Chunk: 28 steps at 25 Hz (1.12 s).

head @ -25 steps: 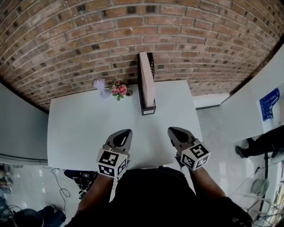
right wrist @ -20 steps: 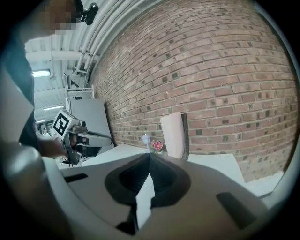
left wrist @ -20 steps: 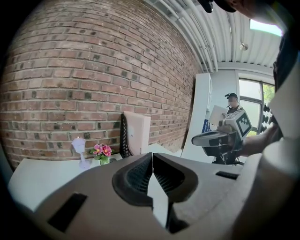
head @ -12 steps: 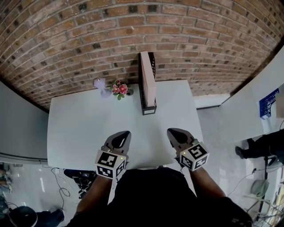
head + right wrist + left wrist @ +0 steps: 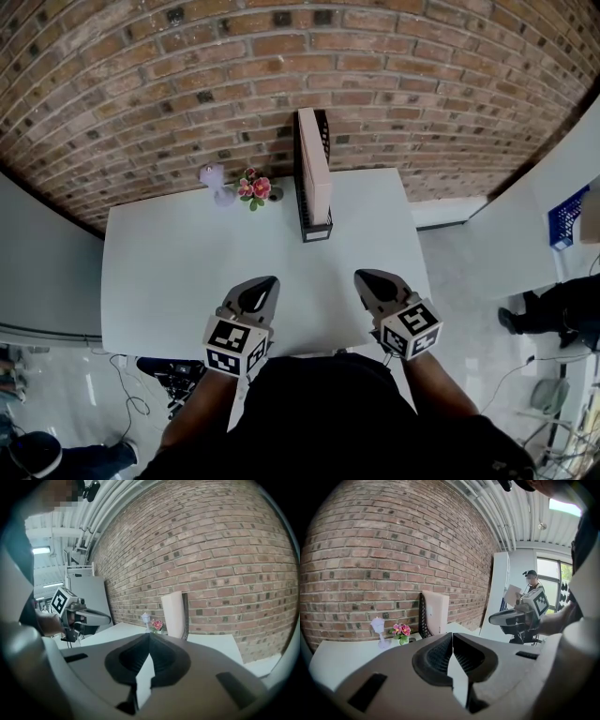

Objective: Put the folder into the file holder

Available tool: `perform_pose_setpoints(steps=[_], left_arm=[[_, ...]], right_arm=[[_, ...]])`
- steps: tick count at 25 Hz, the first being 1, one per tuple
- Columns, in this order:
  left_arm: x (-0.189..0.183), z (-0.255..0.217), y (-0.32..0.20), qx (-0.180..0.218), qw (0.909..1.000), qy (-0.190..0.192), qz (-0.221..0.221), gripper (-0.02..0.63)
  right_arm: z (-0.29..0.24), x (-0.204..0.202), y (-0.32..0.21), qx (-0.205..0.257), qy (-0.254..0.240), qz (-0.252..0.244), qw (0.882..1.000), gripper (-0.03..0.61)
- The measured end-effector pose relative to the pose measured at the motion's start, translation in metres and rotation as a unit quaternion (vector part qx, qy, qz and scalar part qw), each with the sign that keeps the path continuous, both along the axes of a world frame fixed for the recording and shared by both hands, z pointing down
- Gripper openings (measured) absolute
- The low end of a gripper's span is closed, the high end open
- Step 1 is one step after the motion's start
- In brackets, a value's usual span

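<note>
The jaws of the left gripper (image 5: 453,635) are seen pressed together with nothing between them, and those of the right gripper (image 5: 149,635) are likewise closed and empty. Both are held side by side, apart from each other, over the near edge of the white table (image 5: 178,272). The folder (image 5: 315,173) is found standing upright inside the black mesh file holder (image 5: 316,232), set at the far edge of the table by the brick wall (image 5: 187,84) and well apart from both grippers. Just left of the holder, a small pot of pink flowers (image 5: 252,190) and a pale lilac lamp-shaped ornament (image 5: 215,180) are noted.
</note>
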<state>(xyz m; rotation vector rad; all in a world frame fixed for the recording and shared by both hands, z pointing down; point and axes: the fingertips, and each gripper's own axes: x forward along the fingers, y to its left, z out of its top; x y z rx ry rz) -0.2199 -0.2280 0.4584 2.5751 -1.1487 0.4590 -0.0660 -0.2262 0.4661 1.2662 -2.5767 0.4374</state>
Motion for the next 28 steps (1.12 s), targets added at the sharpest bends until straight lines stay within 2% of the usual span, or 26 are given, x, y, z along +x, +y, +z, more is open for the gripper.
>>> perform_pose_setpoints(steps=[28], left_arm=[[-0.002,0.002,-0.015,-0.002,1.0,0.007,-0.004,0.006]], right_arm=[[0.005,-0.012,-0.011,-0.002,0.002,0.001,1.0,0.003]])
